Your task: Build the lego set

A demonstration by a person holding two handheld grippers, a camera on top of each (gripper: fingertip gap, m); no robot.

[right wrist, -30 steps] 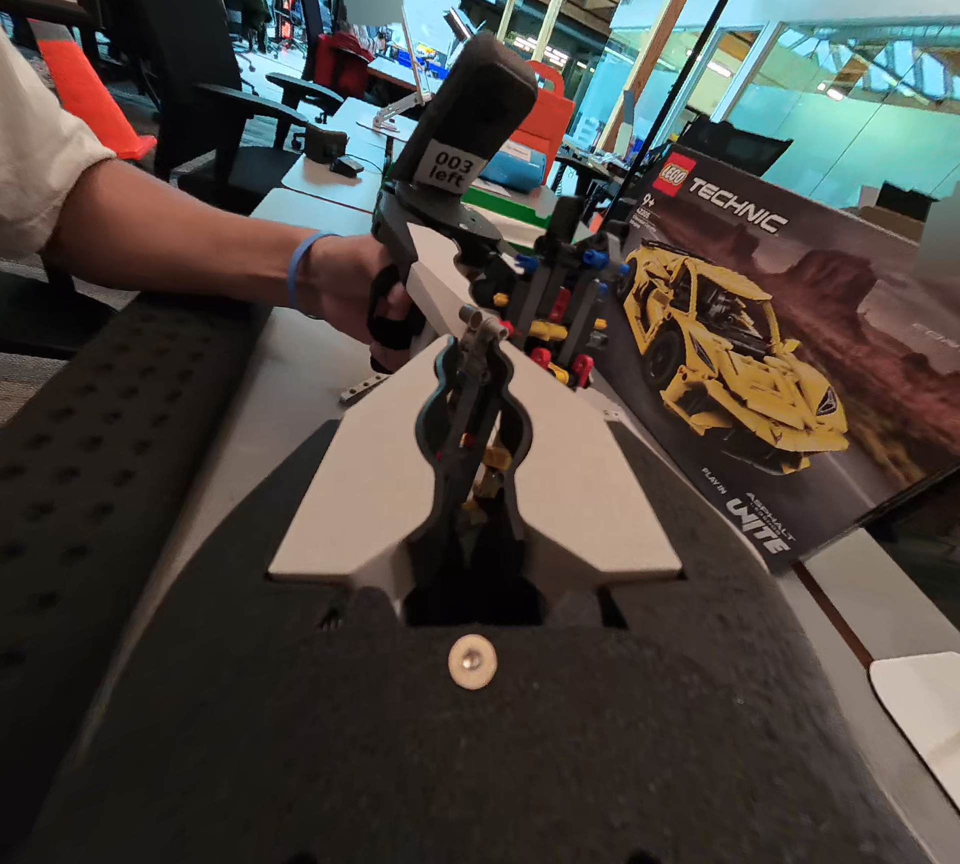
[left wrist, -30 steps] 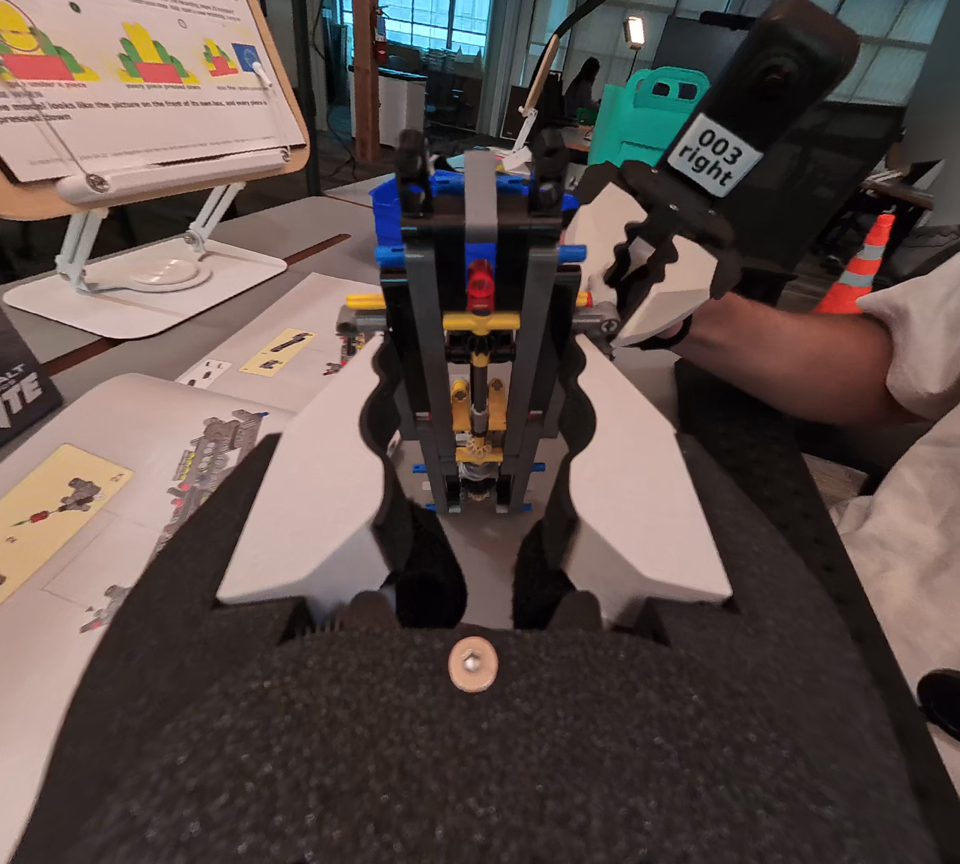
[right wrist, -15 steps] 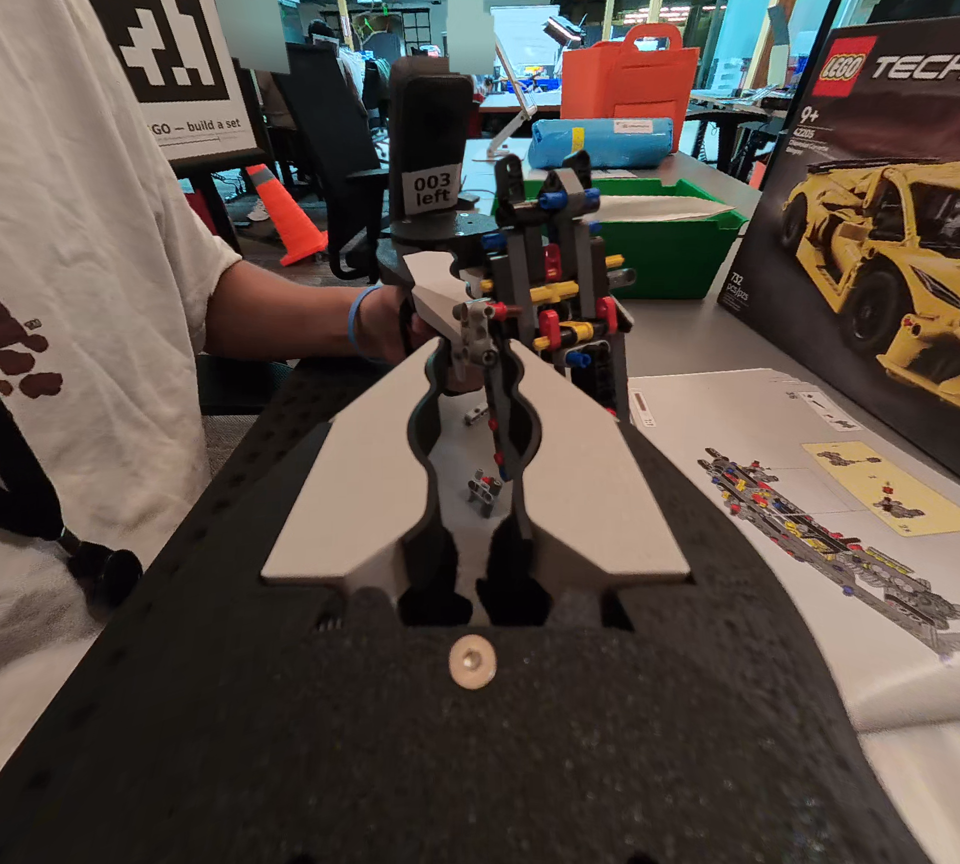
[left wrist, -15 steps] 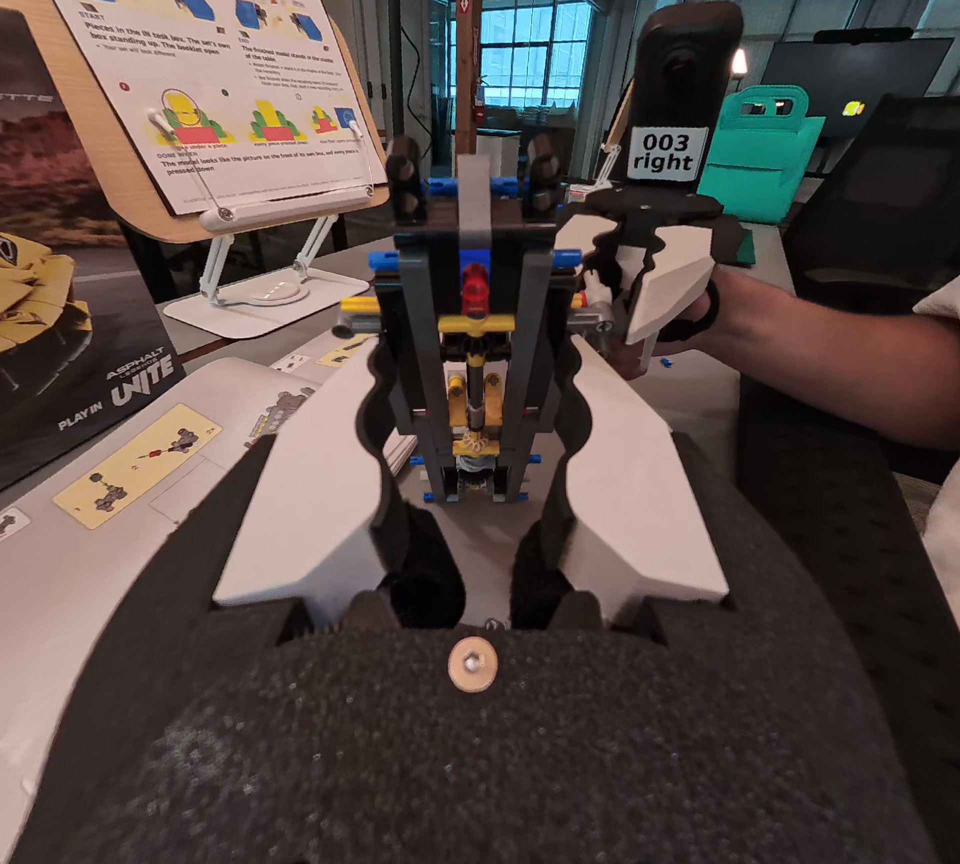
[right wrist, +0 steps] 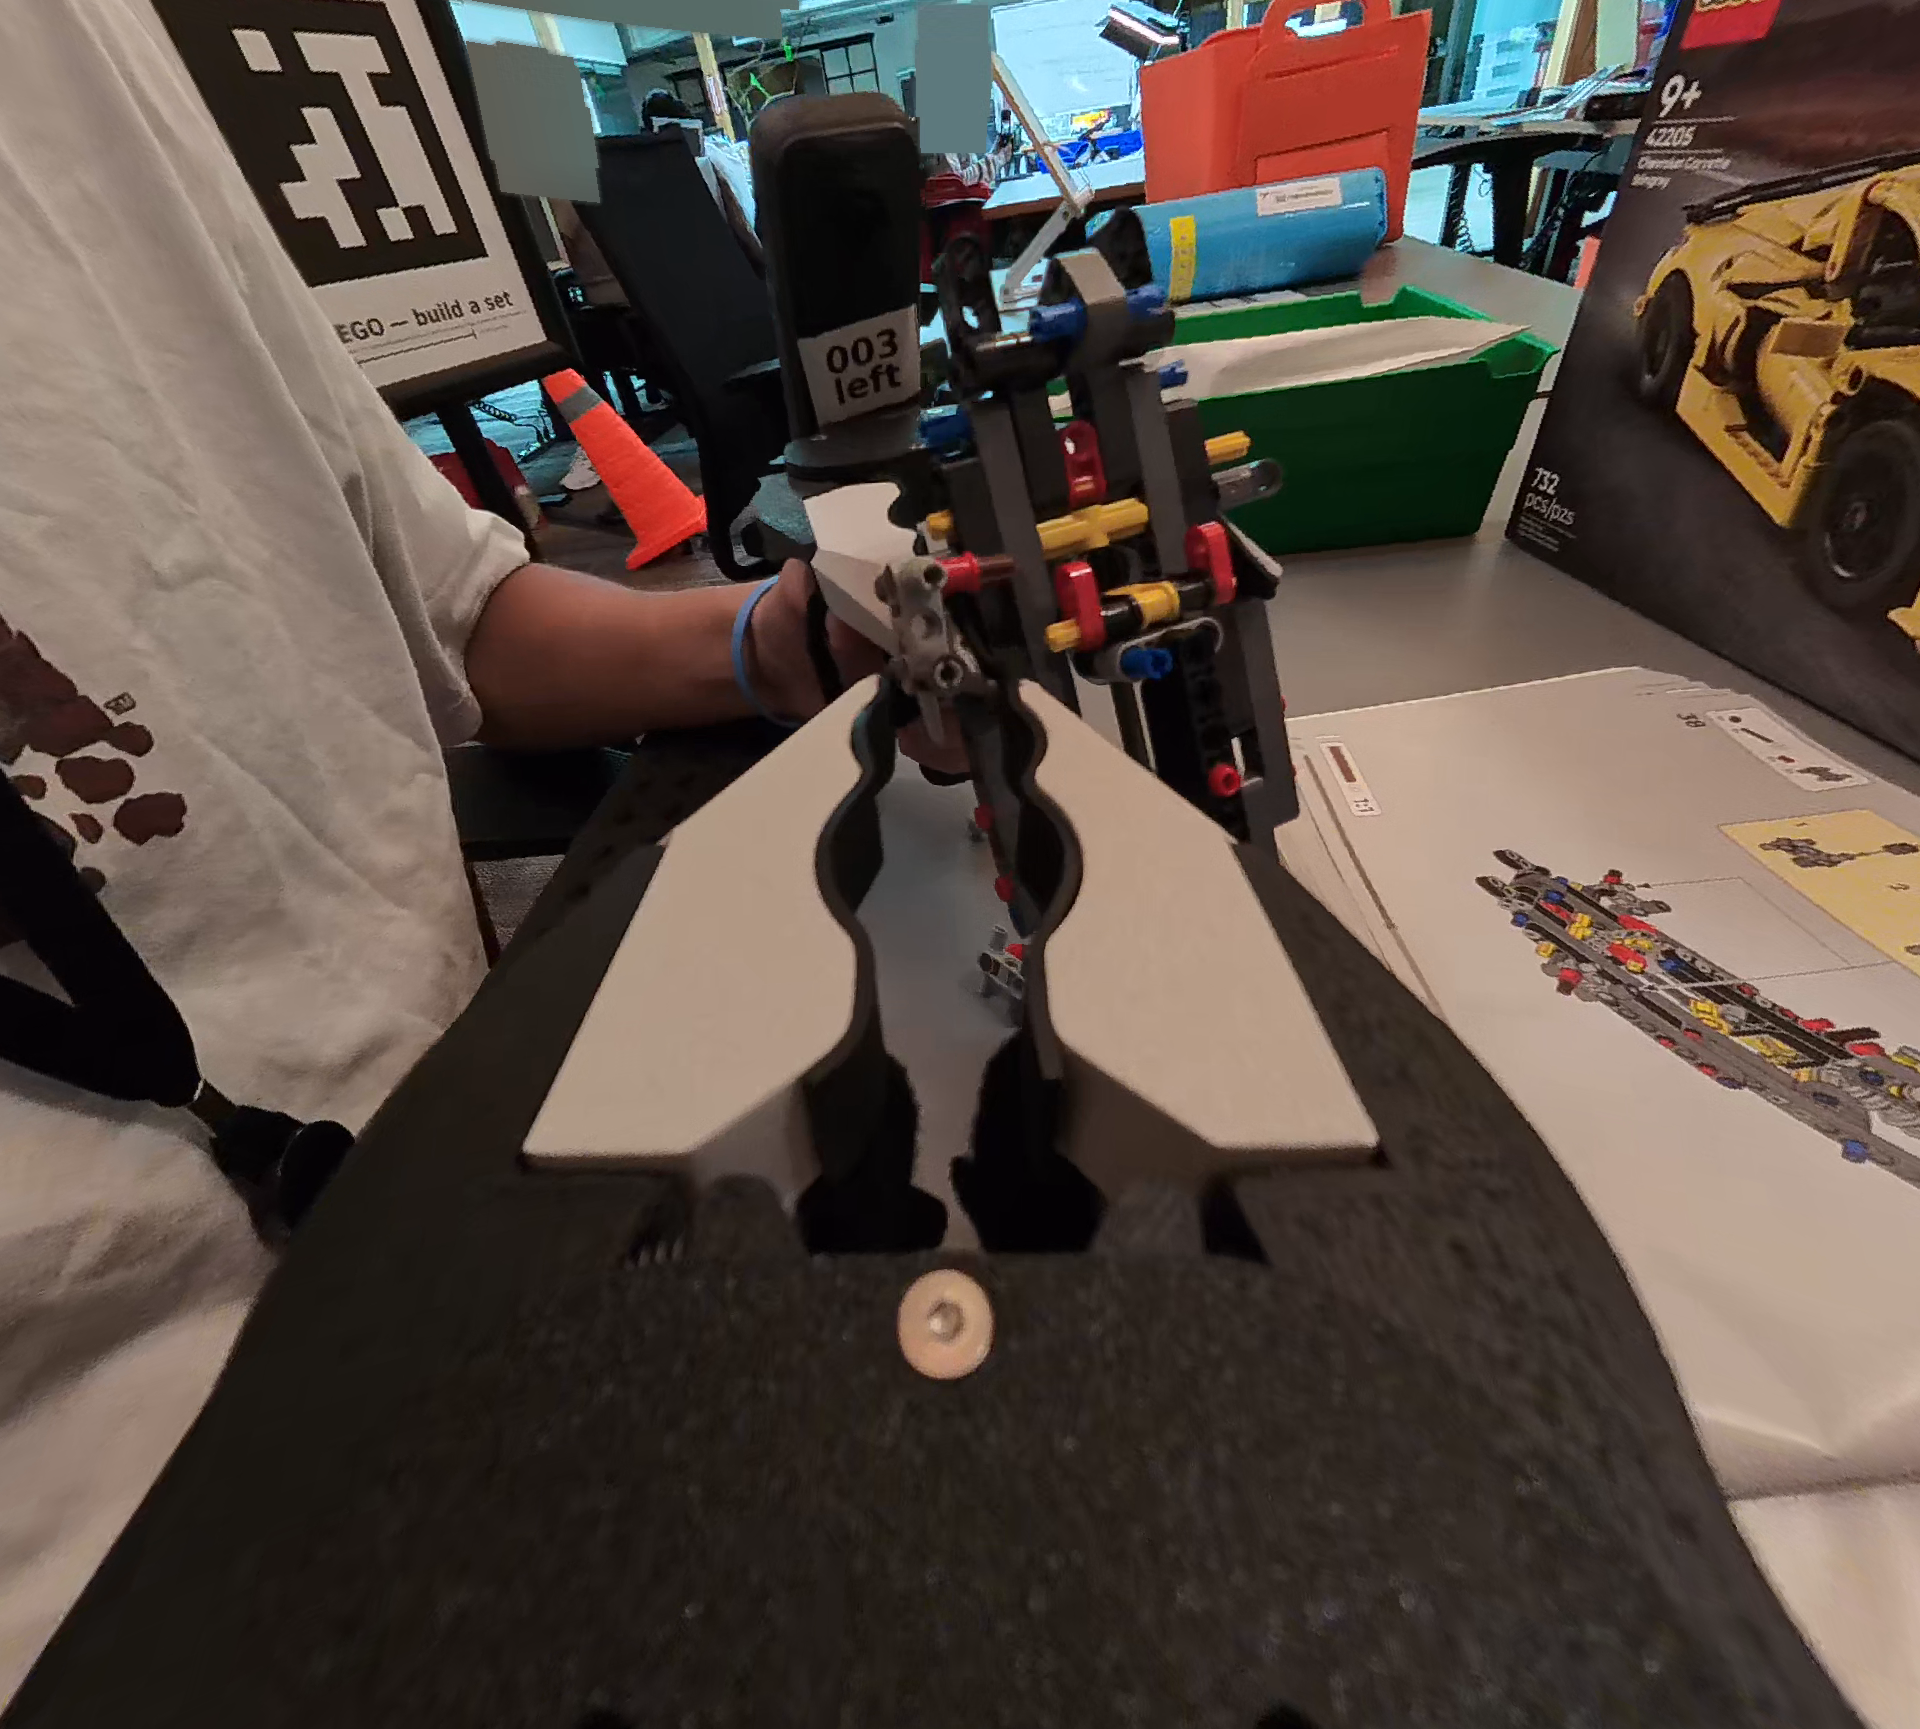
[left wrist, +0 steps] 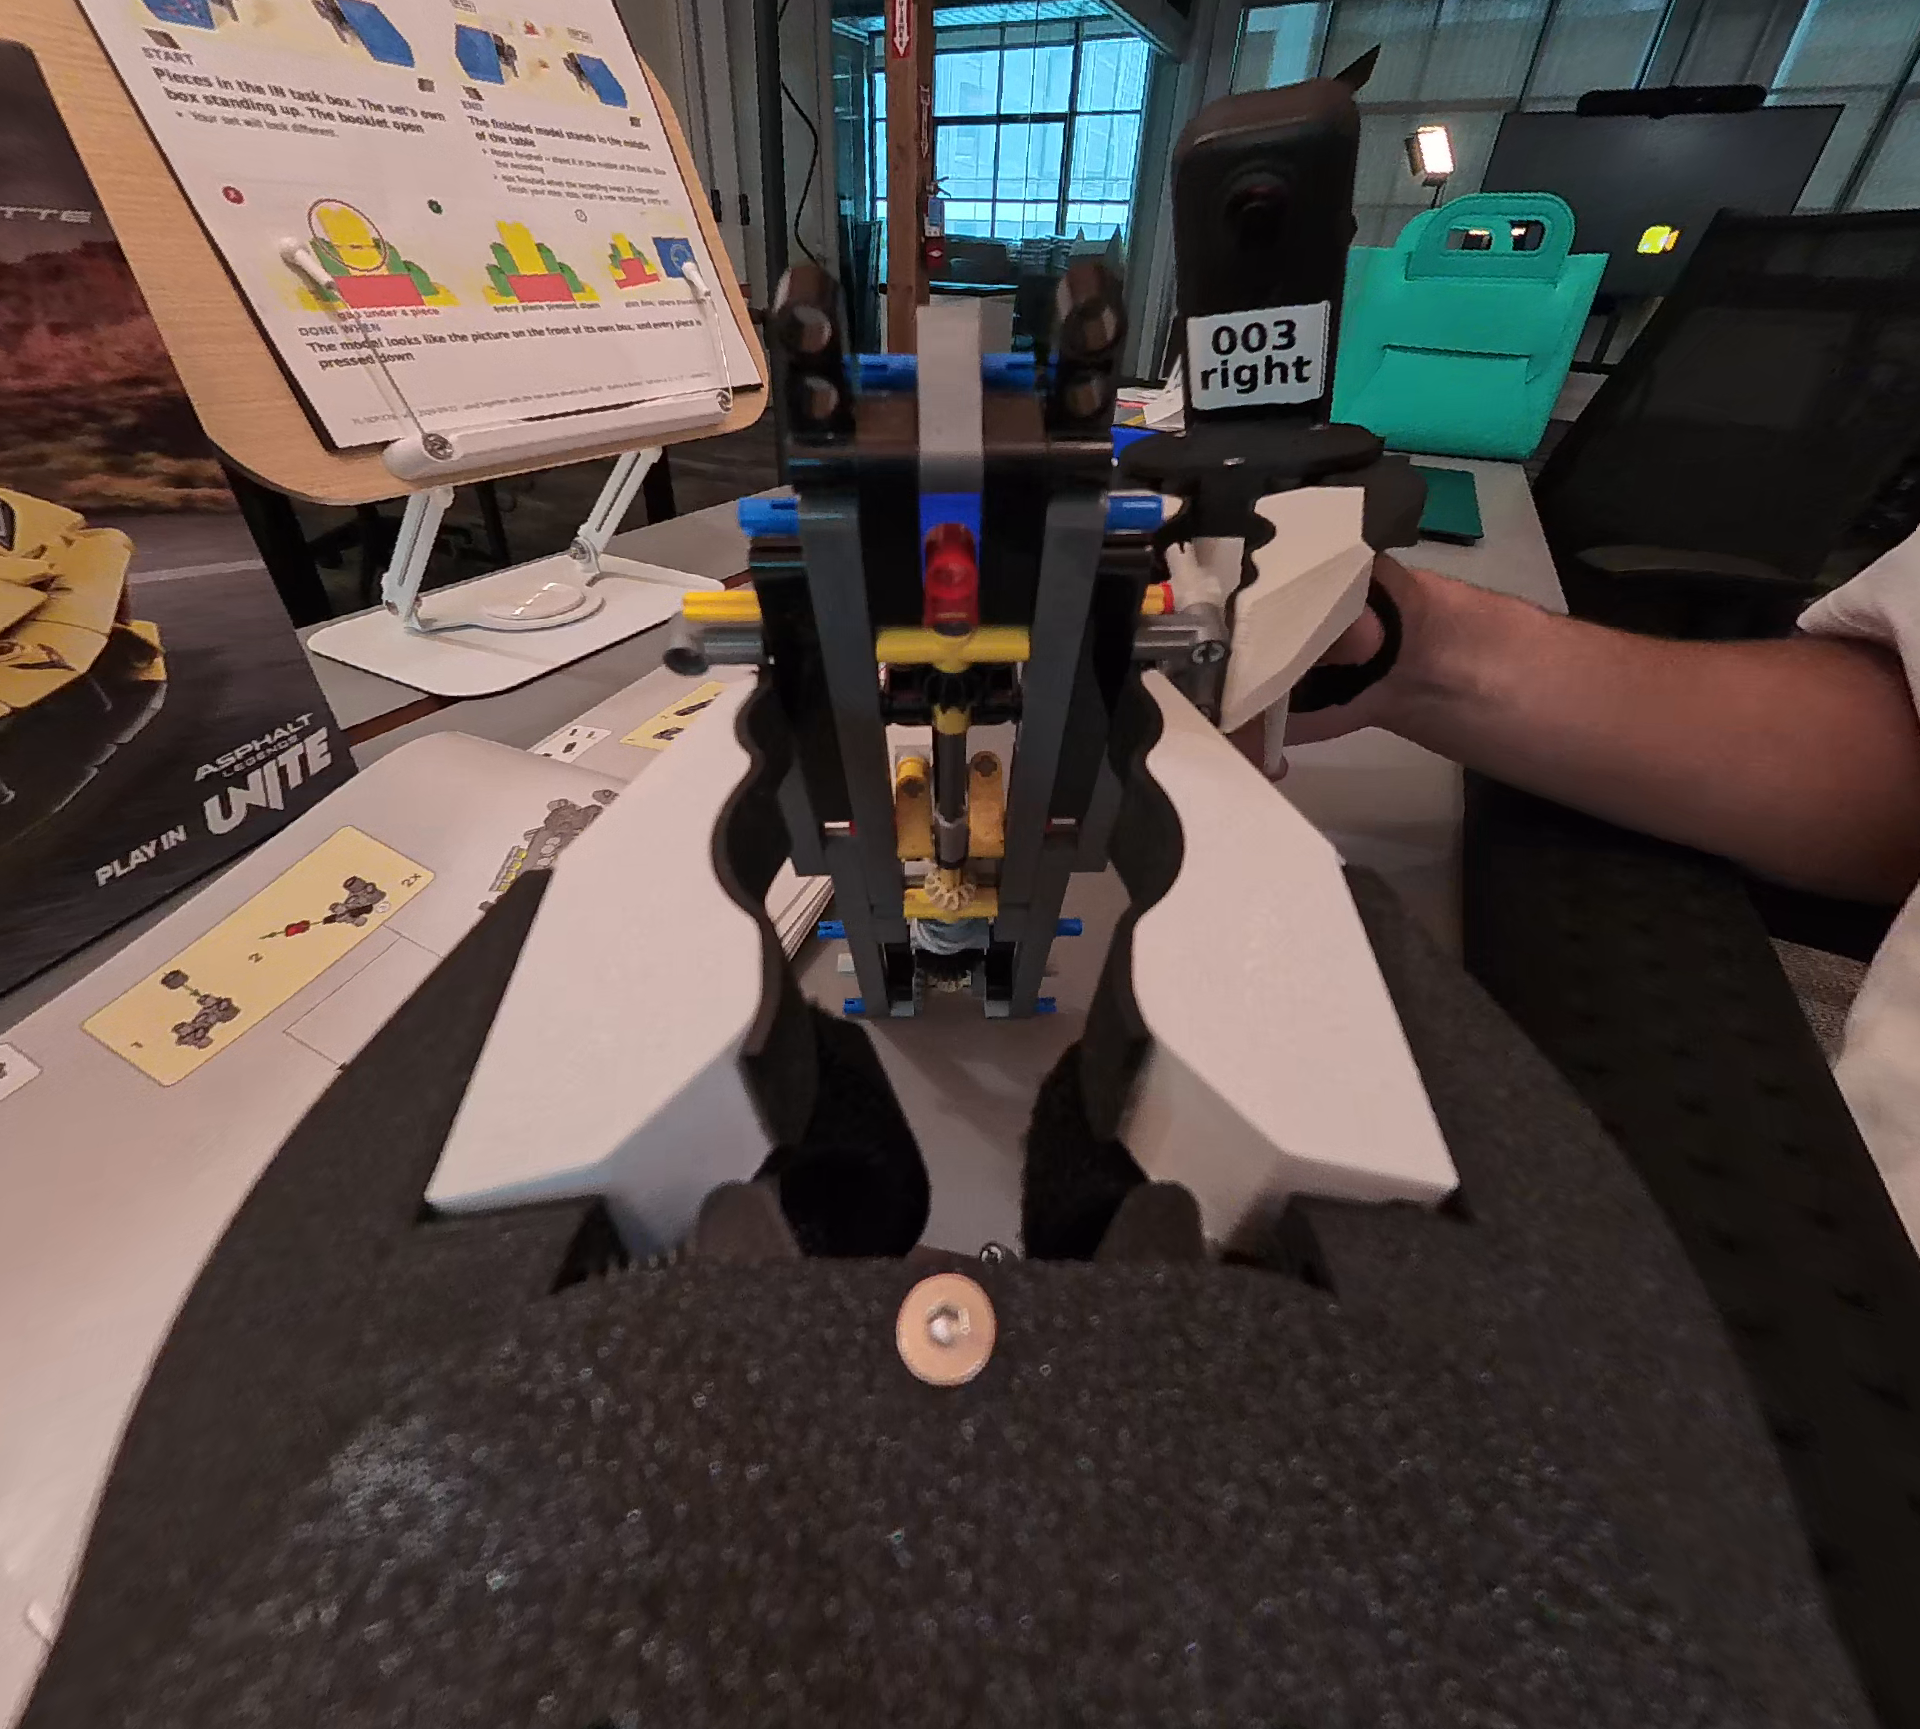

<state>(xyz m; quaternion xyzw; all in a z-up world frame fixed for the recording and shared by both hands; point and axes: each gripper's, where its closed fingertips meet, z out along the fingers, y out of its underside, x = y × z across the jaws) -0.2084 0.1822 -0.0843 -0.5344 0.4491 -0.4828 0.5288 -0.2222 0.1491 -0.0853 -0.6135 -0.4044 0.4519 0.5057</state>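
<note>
The left gripper (left wrist: 945,858) keeps the upright lego chassis (left wrist: 945,640) clamped above the table (right wrist: 1455,619), while the right gripper (right wrist: 951,806), closed on a thin dark beam assembly (right wrist: 925,630), has swung round to the chassis's side, likely ready to attach it.

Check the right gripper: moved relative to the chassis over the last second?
Yes. In the left wrist view the right gripper has turned from tilted to upright and sits closer against the chassis, with the teal bag now behind it.
</note>
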